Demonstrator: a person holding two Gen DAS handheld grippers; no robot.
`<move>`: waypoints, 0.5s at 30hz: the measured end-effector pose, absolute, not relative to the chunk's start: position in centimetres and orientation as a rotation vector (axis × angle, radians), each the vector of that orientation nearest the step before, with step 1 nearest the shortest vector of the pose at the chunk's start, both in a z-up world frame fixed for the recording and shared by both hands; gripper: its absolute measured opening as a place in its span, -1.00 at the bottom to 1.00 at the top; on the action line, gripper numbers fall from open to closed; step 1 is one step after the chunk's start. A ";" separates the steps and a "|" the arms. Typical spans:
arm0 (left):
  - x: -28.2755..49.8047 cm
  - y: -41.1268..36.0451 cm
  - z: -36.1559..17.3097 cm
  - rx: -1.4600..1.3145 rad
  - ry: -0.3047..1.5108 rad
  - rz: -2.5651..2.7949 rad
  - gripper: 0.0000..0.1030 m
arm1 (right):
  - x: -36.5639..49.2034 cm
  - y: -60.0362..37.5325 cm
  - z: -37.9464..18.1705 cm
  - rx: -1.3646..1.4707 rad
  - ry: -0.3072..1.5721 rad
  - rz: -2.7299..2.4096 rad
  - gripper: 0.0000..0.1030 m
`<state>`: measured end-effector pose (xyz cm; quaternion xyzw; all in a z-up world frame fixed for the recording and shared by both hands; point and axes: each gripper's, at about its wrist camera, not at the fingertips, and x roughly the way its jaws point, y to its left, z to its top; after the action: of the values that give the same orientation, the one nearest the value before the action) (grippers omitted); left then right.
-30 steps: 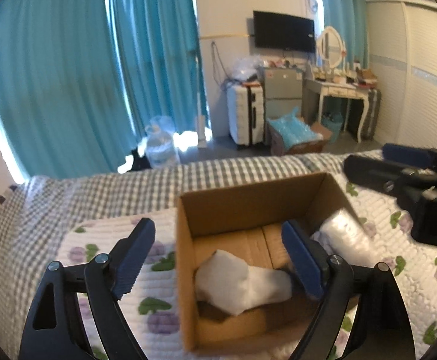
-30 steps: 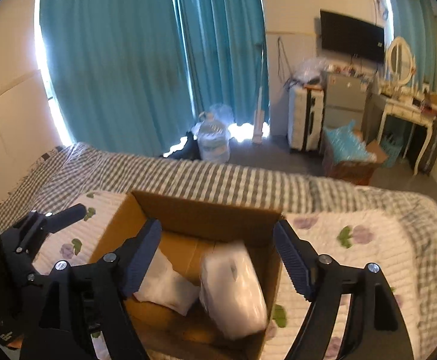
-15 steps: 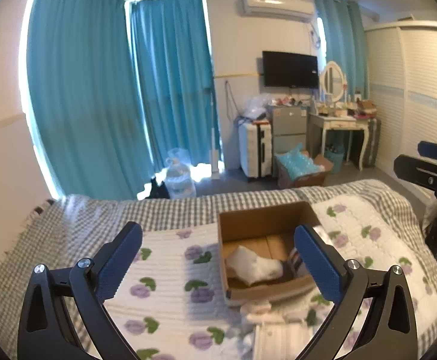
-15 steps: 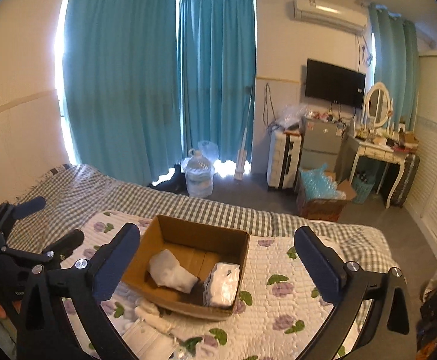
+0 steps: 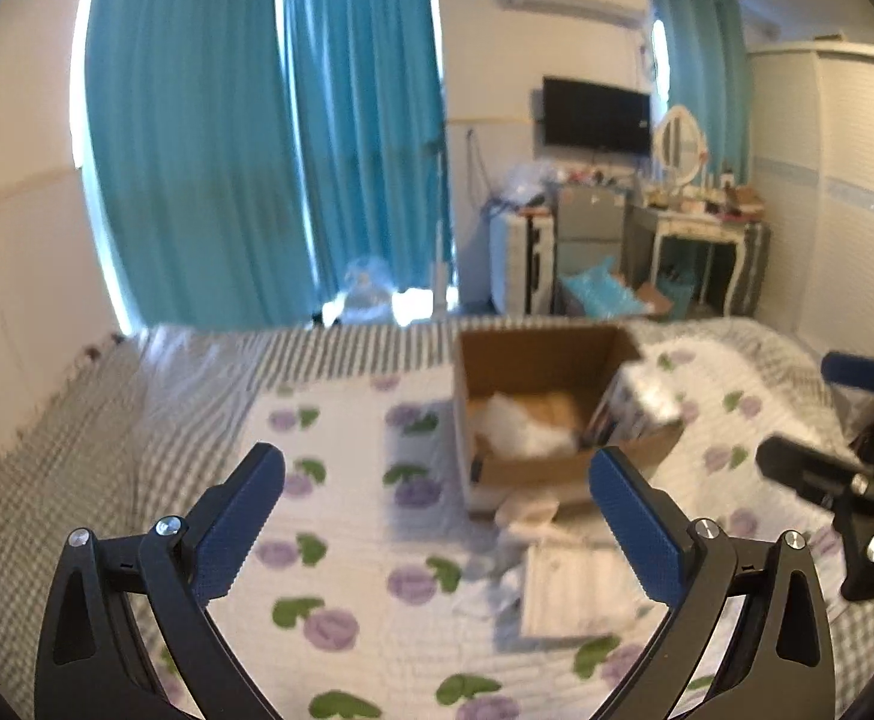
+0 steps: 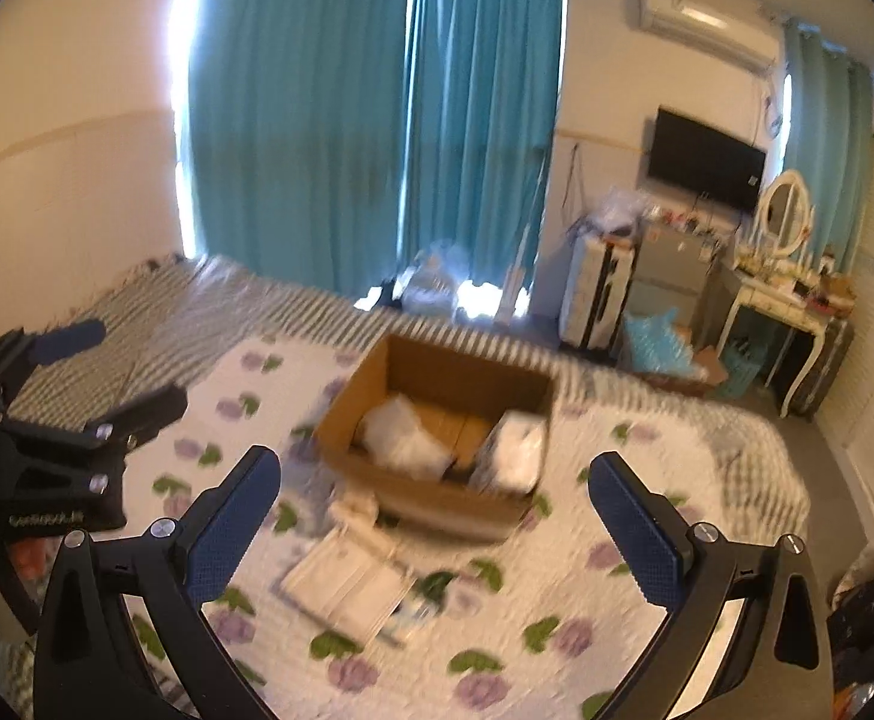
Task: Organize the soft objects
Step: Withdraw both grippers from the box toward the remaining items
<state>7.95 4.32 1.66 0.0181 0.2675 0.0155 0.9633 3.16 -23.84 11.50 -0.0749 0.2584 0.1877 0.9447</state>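
Observation:
An open cardboard box [image 5: 556,360] [image 6: 431,372] stands on the bed's flowered quilt. It holds a crumpled white soft bag [image 5: 520,429] [image 6: 401,435] and a clear-wrapped white pack [image 5: 640,399] [image 6: 514,447] leaning at its right wall. More white packs lie on the quilt in front of the box [image 5: 574,591] [image 6: 347,585]. My left gripper [image 5: 437,522] is open and empty, held back above the quilt; it also shows in the right wrist view [image 6: 101,378]. My right gripper [image 6: 434,525] is open and empty too; it shows in the left wrist view [image 5: 826,420].
The bed has a grey checked cover [image 5: 185,378] toward its far edge. Beyond it are teal curtains [image 5: 269,150], a water jug [image 6: 437,288], suitcases [image 5: 520,264], a dressing table [image 5: 700,228] and a wardrobe [image 5: 844,192].
Both grippers have pulled back and up from the box, which now looks small and far. Both packs stay in the box. Both views are blurred by motion.

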 end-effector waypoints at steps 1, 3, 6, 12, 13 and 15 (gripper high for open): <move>8.0 4.7 0.8 0.027 0.559 0.031 1.00 | 3.2 -23.3 9.9 -0.152 0.553 0.392 1.00; 8.8 5.8 -1.9 -0.012 0.611 0.044 1.00 | 3.8 -22.4 7.1 -0.155 0.597 0.412 1.00; 9.9 7.0 -5.5 -0.063 0.669 0.060 1.00 | 5.5 -20.8 2.0 -0.172 0.687 0.423 1.00; 10.6 8.6 -10.4 -0.114 0.741 0.093 1.00 | 7.3 -17.5 -5.5 -0.276 0.788 0.455 1.00; 10.7 8.8 -10.8 -0.116 0.750 0.096 1.00 | 7.4 -17.2 -6.3 -0.275 0.801 0.475 0.99; 10.7 9.2 -11.6 -0.125 0.771 0.097 1.00 | 7.9 -16.5 -8.0 -0.260 0.835 0.515 0.81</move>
<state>10.72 9.20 -11.60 -0.0609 0.3754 0.0473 0.9236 7.88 -16.48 -8.00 -0.1247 0.3998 0.2467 0.8739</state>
